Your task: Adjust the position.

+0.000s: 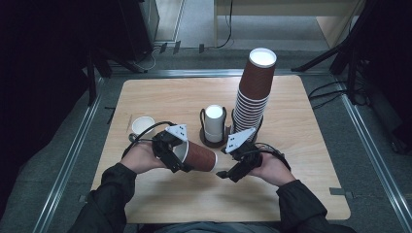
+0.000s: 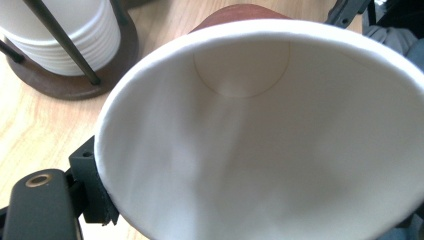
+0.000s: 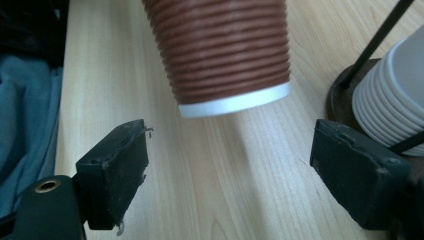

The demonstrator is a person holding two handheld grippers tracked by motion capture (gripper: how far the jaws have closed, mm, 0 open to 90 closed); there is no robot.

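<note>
One brown ribbed paper cup [image 1: 199, 156] is gripped at its rim by the left gripper [image 1: 171, 151] and held on its side above the wooden table [image 1: 160, 97], its white inside seen to be empty. Its base is pointed toward the right gripper [image 1: 224, 173], whose jaws are spread wide with nothing between them. White cups [image 1: 214, 124] are stacked in a wire holder [image 1: 202, 138], beside a tall brown cup stack [image 1: 252, 94]. A single white cup [image 1: 142, 126] is stood at the left.

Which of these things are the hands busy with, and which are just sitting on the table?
In use:
- brown ribbed cup, lying sideways in the left gripper, which clamps its rim
- right gripper, jaws open, pointing at the cup's bottom end

Just sitting there:
- tall stack of brown cups
- stack of white cups in a round holder
- single white cup
- wooden table
</note>
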